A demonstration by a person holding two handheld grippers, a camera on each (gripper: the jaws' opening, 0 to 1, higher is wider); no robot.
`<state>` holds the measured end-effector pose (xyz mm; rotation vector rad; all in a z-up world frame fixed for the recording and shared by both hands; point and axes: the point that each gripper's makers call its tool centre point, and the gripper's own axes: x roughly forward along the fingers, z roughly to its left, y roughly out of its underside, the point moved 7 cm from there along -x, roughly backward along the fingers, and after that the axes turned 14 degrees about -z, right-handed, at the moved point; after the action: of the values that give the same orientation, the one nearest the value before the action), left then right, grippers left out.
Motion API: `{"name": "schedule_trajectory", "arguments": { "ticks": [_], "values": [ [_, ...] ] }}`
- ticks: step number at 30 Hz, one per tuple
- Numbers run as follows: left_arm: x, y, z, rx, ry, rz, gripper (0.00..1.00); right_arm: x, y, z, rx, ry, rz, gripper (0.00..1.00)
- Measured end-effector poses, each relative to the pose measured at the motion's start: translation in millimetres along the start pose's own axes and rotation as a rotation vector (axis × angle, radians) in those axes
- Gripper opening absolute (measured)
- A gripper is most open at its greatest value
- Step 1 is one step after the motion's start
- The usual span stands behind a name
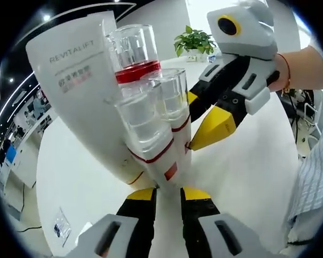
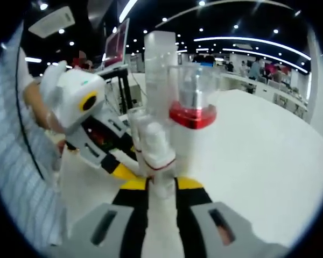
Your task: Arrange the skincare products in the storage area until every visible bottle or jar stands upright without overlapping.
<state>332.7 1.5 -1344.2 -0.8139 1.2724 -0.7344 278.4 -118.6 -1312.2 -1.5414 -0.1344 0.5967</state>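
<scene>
A small white bottle (image 1: 169,161) with a red band and clear cap is held off the table, a second like it (image 1: 142,123) pressed against it. My left gripper (image 1: 169,194) is shut on the bottle's base. My right gripper (image 1: 191,121) comes in from the right, its yellow-tipped fingers (image 1: 214,128) closed on the bottle's side. Behind them leans a tall white REVITALIFT pack (image 1: 75,91) and a clear-capped jar with a red band (image 1: 135,56). In the right gripper view, my right gripper (image 2: 162,185) holds the white bottle (image 2: 155,150); the left gripper (image 2: 130,171) touches it from the left, the red-banded jar (image 2: 192,110) behind.
A round white table (image 1: 247,177) lies below, also seen in the right gripper view (image 2: 264,172). A potted plant (image 1: 194,40) stands at its far edge. The person's hand (image 1: 304,67) and checked sleeve (image 1: 317,183) are at the right. A small packet (image 1: 61,226) lies lower left.
</scene>
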Motion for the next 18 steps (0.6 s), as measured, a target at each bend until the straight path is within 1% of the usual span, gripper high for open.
{"name": "schedule_trajectory", "arguments": {
  "ticks": [7,10,14,18],
  "values": [
    [-1.1,0.6,0.4,-0.008,-0.006,0.003,0.18,0.8,0.5,0.7,0.003,0.000,0.006,0.17],
    [-2.6,1.9,4.9,-0.010,-0.022,0.006,0.18,0.3,1.8,1.5,0.006,0.000,0.012,0.17],
    [-1.3,0.5,8.2,-0.027,-0.027,0.000,0.18,-0.3,2.8,2.2,0.008,0.000,0.016,0.17],
    [-0.1,-3.9,5.8,-0.030,-0.020,-0.021,0.18,-0.2,2.6,2.7,0.009,0.001,0.017,0.17]
  ]
}}
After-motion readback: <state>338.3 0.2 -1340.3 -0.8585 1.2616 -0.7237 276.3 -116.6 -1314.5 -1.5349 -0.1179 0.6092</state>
